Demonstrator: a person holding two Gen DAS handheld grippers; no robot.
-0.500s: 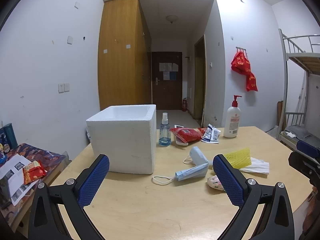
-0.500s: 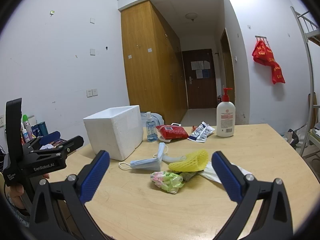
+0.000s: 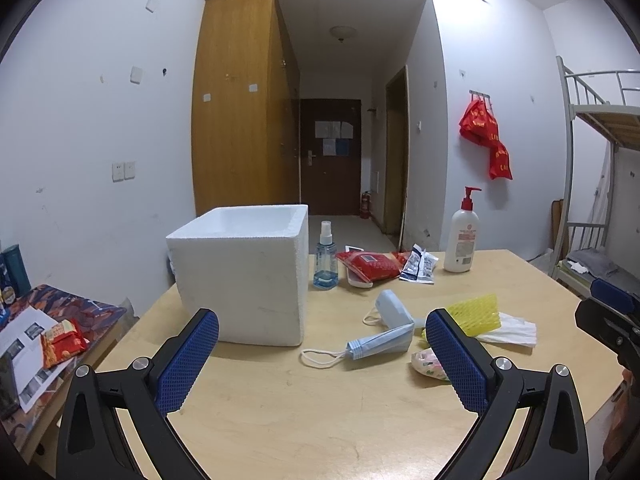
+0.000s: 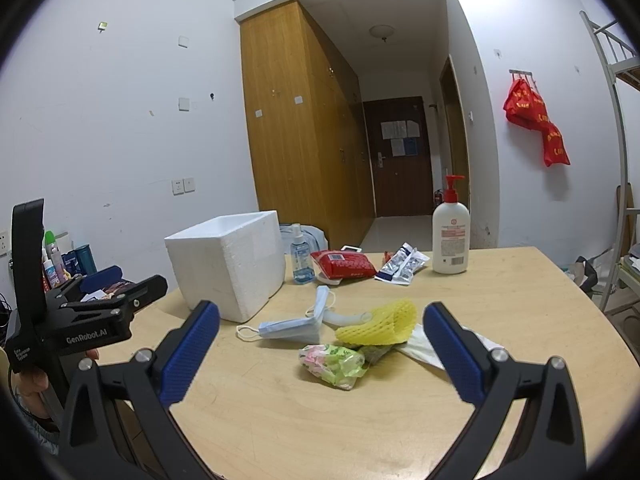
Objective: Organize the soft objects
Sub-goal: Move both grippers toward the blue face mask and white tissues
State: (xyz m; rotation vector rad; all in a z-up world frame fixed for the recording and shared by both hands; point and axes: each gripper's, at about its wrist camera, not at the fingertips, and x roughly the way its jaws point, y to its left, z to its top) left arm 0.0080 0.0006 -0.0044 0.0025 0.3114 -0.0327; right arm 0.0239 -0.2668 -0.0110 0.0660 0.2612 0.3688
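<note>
A white foam box (image 3: 248, 276) (image 4: 228, 260) stands open-topped on the wooden table (image 3: 320, 408). In front of it lie blue face masks (image 3: 384, 332) (image 4: 296, 324), a yellow foam net (image 3: 476, 314) (image 4: 380, 324), a white tissue (image 3: 512, 332) and a green-pink crumpled bag (image 4: 332, 364) (image 3: 428, 364). My left gripper (image 3: 322, 360) is open and empty, held above the table before the box. My right gripper (image 4: 320, 354) is open and empty, just short of the crumpled bag.
At the back of the table are a spray bottle (image 3: 326, 256), a red packet (image 3: 370, 266), small sachets (image 3: 418, 268) and a pump bottle (image 3: 462, 240). A side table with snacks and papers (image 3: 52, 336) is at left. A bunk bed (image 3: 600, 184) is at right.
Both grippers have stayed nearly still; the views barely shift. Nothing on the table has moved.
</note>
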